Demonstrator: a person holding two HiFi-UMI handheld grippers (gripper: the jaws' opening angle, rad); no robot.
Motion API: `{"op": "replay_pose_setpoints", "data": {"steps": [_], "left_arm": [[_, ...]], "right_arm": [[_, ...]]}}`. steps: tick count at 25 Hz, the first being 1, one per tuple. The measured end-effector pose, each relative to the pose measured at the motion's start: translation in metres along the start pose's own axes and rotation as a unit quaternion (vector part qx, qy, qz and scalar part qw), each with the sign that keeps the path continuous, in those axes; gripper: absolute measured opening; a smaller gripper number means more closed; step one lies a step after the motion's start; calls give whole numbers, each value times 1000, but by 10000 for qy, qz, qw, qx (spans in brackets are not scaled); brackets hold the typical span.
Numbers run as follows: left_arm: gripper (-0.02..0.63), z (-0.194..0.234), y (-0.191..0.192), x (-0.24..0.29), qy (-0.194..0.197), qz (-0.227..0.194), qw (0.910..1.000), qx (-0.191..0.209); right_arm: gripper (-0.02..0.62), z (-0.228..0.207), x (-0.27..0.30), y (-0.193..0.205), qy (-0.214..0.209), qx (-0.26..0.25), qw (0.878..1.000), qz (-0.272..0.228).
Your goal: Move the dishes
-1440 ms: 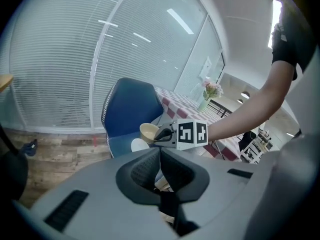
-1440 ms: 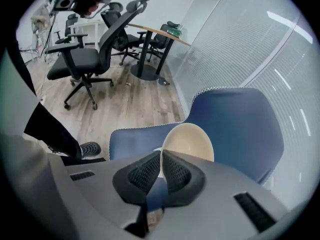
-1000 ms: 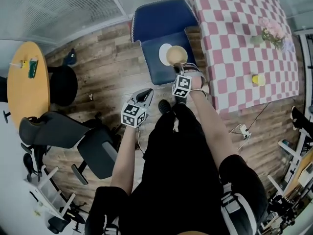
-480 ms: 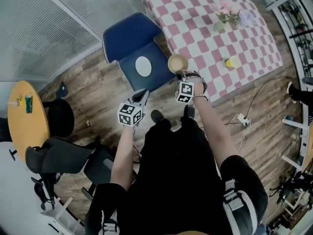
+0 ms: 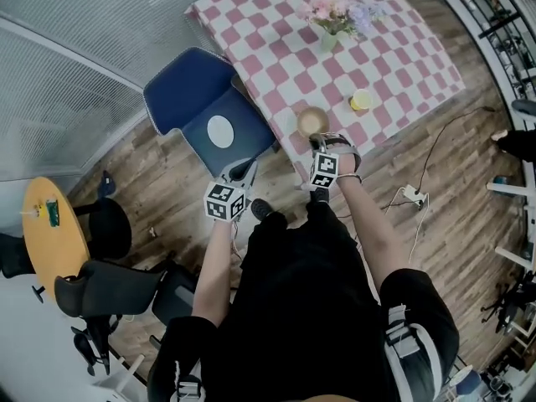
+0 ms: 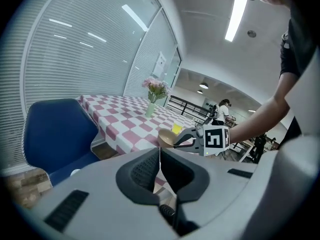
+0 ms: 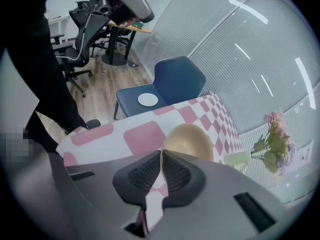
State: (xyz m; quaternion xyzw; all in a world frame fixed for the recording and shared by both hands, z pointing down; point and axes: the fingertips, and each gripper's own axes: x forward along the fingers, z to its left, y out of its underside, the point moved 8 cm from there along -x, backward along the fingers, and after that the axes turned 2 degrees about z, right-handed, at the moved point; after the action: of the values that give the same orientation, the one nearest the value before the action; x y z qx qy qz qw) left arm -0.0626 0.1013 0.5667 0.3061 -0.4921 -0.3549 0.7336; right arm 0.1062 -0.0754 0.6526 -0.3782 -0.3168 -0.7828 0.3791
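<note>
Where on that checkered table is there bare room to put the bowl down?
The checkered table is bare from the corner by the blue chair up to the flower vase, and again past the yellow cup. Tightest between vase and cup. The chair seat holds a white plate.

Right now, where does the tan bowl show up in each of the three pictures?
Head view: the bowl sits just above centre, at the checked table edge, in the right tongs.
Left gripper view: bowl just right of centre, held out before the table.
Right gripper view: bowl dead centre, rim pinched between the jaws.
Shared landmark: the pink flowers on the table.
</note>
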Motion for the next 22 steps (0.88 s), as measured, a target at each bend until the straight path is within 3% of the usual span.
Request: {"op": "replay_pose_setpoints", "data": {"steps": [10, 22], "left_arm": [[25, -62, -36, 83, 158, 86, 9997, 179], [25, -119, -84, 169, 153, -179, 9991, 343]], "right_arm": [[29, 9, -32, 121, -110, 122, 9998, 107], [29, -10, -51, 264, -114, 391, 9980, 493]]}}
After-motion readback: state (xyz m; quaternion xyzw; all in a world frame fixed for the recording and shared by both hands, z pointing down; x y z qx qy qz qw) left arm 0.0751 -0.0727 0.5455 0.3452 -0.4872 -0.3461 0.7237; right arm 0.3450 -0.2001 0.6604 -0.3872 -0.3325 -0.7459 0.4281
